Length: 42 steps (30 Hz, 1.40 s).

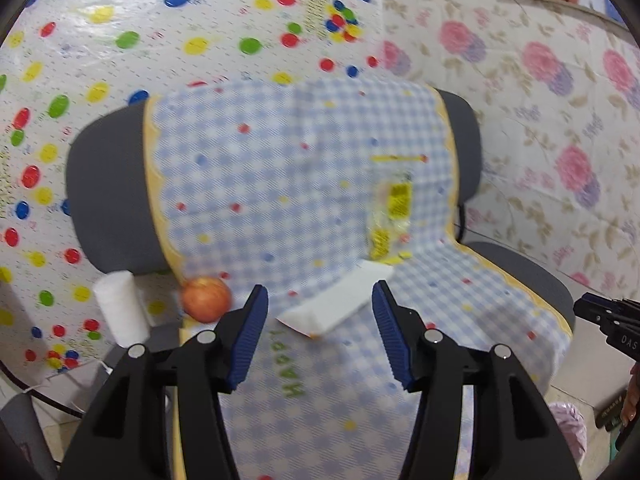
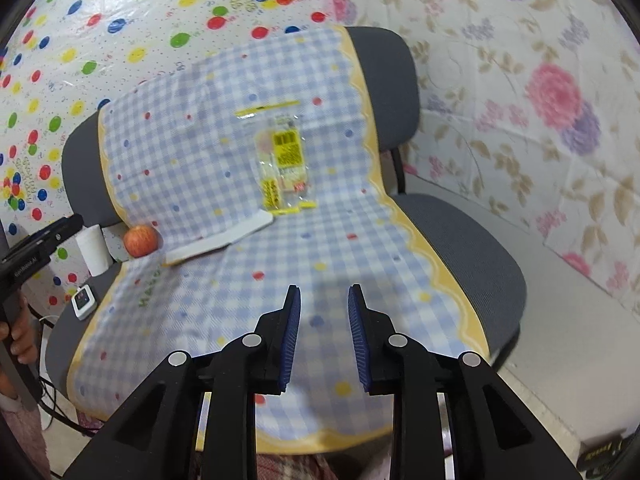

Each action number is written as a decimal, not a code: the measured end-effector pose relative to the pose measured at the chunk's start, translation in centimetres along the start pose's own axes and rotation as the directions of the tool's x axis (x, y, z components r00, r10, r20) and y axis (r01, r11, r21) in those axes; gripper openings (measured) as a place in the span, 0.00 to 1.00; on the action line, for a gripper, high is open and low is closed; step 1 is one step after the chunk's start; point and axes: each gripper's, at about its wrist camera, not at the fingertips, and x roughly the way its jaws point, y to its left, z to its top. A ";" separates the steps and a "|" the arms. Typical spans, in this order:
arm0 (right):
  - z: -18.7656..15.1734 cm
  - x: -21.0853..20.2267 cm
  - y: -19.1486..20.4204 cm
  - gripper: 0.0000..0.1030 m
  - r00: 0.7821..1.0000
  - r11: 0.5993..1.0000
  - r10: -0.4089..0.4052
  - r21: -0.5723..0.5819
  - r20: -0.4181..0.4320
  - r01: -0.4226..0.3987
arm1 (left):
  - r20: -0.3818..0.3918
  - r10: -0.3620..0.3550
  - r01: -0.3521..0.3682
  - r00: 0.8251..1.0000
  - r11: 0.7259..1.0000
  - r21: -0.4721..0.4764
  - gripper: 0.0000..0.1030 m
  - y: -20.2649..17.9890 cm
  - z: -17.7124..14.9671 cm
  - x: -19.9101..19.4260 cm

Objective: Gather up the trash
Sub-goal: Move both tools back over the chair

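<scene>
A grey office chair stands in a corner, draped over back and seat with a blue-and-white checked cloth edged in yellow and dotted in red, yellow and blue. One wall is covered with a sheet of coloured balloons; the other carries pink and purple flowers.

The trash lies on the cloth. A clear plastic wrapper with yellow labels leans against the chair back, near its middle in the right wrist view. Just below it, at the crease between back and seat, lies a flat white packet, close to the wrapper's lower end. At the left edge of the seat, near the packet's end, sits a red-yellow apple. Beside the apple stands a white paper cup, off the cloth. A small white device with a dark screen lies by the seat's left edge.

The left tongs stand about half open with nothing between the blue ribbed pads; they are above the seat, with the white packet showing in the gap beyond. The right tongs are parted by a narrower gap, also empty, above the front of the seat. Each tool shows at the edge of the other's view, and a person's fingers wrap the left handle.
</scene>
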 end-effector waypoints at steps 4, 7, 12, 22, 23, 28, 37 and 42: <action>2.4 1.5 1.4 0.27 1.000 0.999 0.028 -0.027 0.012 -0.028 | 0.005 0.041 -0.041 0.999 0.999 -0.009 0.53 1.6 1.7 0.0; 4.0 2.8 2.3 0.27 0.999 0.998 0.050 -0.037 0.010 -0.049 | -0.009 0.057 -0.057 0.998 0.998 -0.014 0.53 2.6 2.4 0.6; 6.3 4.2 3.2 0.27 0.998 0.997 0.065 -0.047 0.016 -0.064 | -0.011 0.069 -0.069 0.998 0.998 0.001 0.53 3.2 3.7 1.5; 6.5 8.4 3.4 0.52 0.997 0.997 0.067 -0.041 -0.037 -0.068 | -0.071 0.037 -0.035 0.997 0.999 0.029 0.65 3.6 2.3 8.0; 6.3 9.0 3.3 0.56 0.997 0.997 0.062 -0.036 -0.047 -0.064 | -0.089 0.023 -0.020 0.996 0.999 0.031 0.65 3.4 1.6 8.8; 5.9 11.9 2.5 0.69 0.996 1.000 0.013 -0.025 -0.085 -0.015 | -0.162 -0.017 0.029 0.987 0.997 0.067 0.67 2.2 -1.7 12.3; 6.2 14.9 2.5 0.70 0.994 1.000 0.012 -0.017 -0.107 -0.014 | -0.306 -0.043 0.090 0.951 0.986 0.142 0.67 -0.8 -4.8 18.3; 6.4 15.6 2.4 0.70 0.994 1.000 0.017 -0.020 -0.111 -0.020 | -0.356 -0.032 0.096 0.934 0.982 0.164 0.67 -1.7 -5.4 20.4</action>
